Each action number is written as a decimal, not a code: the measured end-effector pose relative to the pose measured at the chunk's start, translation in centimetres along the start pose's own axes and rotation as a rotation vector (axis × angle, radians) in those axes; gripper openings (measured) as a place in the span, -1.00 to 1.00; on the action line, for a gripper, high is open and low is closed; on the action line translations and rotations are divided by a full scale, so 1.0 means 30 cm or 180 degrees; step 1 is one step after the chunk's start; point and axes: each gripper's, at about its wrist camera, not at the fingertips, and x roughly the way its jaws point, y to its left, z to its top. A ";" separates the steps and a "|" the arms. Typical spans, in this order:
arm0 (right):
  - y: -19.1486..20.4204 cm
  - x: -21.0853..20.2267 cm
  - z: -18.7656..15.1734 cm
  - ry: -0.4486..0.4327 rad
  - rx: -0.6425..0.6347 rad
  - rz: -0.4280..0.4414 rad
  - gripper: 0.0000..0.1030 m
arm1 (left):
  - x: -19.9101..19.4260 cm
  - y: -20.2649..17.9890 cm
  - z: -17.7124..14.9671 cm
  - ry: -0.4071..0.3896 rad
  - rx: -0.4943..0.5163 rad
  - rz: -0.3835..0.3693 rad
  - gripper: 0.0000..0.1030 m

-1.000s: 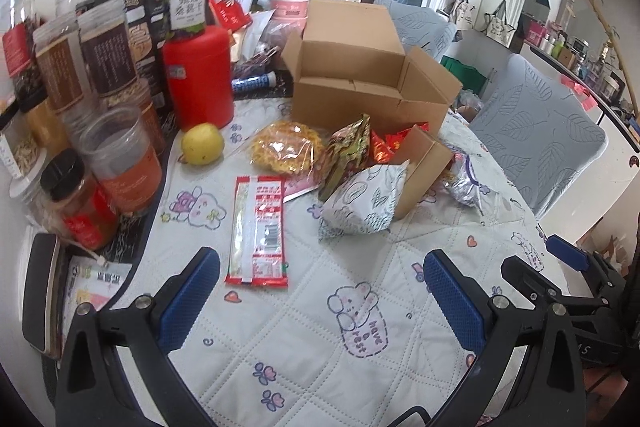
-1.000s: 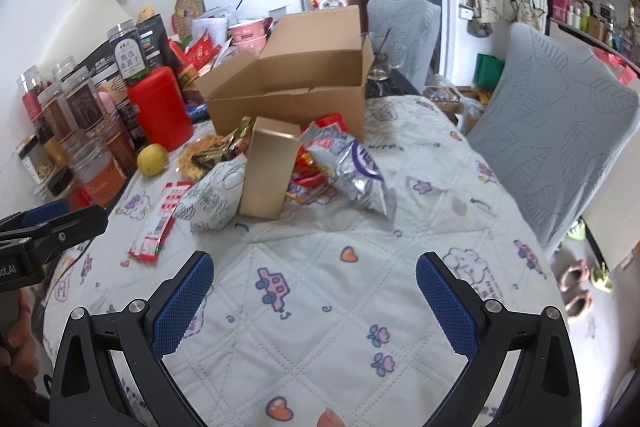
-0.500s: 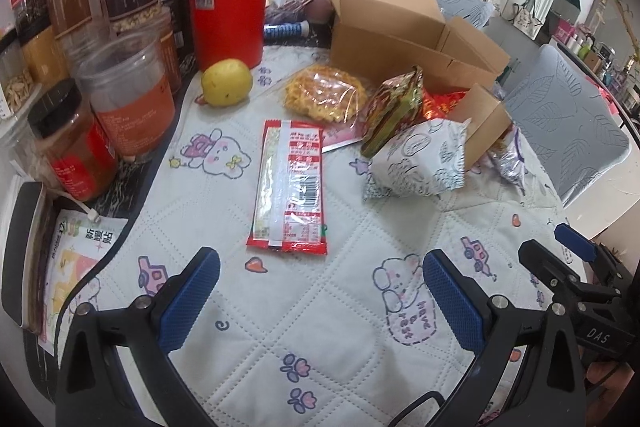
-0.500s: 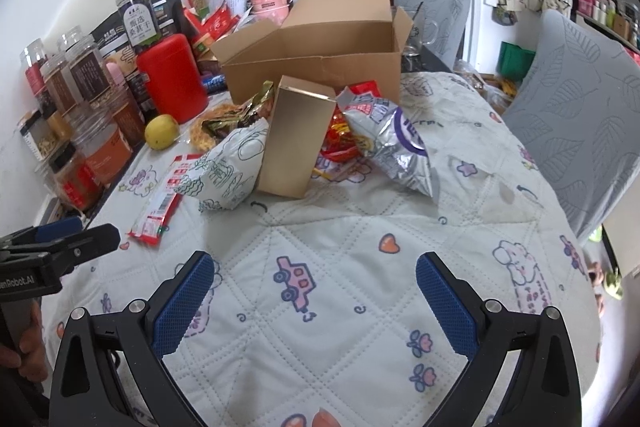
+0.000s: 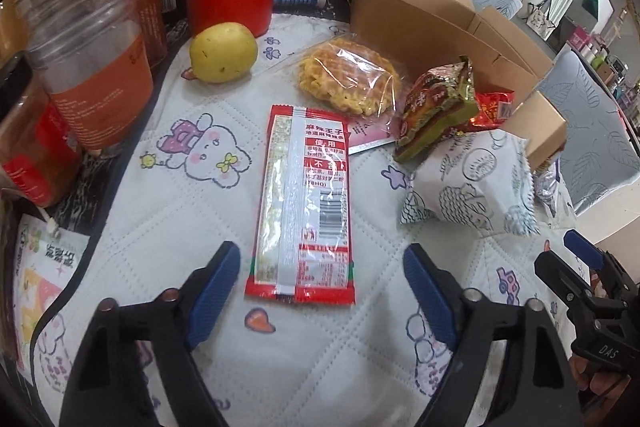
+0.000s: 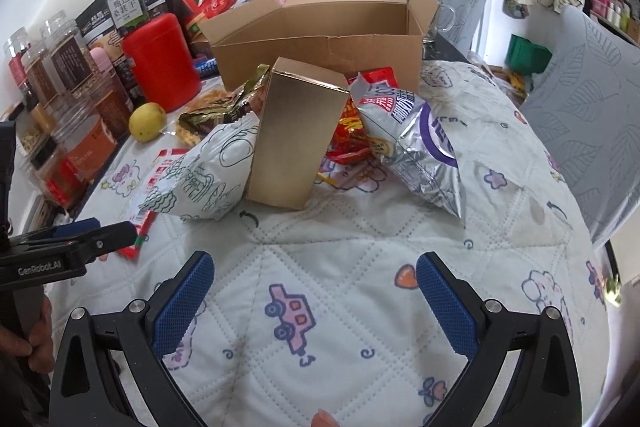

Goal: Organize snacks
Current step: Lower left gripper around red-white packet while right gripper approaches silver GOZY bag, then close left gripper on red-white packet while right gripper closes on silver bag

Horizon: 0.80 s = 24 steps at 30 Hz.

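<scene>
Left gripper (image 5: 322, 273) is shown with its jaws spread wide and holding nothing, straddling the near end of a flat red snack sachet (image 5: 306, 205) that lies face-down on the quilted tablecloth (image 5: 320, 367), between a yellow fruit (image 5: 223, 51) and a white printed snack bag (image 5: 470, 183). The sachet is judged light, thin and limp, with a glossy film likely to slip; a hold across its narrow width near the sealed near edge is judged safest, since the middle would buckle. Right gripper (image 6: 314, 301) is likewise wide open and empty, hovering over bare cloth short of an upright gold carton (image 6: 298, 133) and a silver crisp bag (image 6: 416, 147), with the open cardboard box (image 6: 320, 39) behind. Compared with the frame one second earlier, the sachet is seen much larger and lower between the left fingers, and the snack pile is closer to the right gripper.
</scene>
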 end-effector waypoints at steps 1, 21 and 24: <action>0.000 0.006 0.005 0.0004 -0.0010 -0.0011 1.00 | 0.011 -0.001 0.007 0.0013 -0.0001 -0.0003 0.53; -0.093 0.035 0.053 -0.0071 0.0087 -0.0191 0.95 | 0.038 -0.026 0.085 -0.0076 0.0060 0.0154 -0.12; -0.132 0.030 0.062 -0.0130 0.0145 -0.0283 0.93 | 0.006 -0.041 0.085 -0.0121 0.0052 0.0142 -0.12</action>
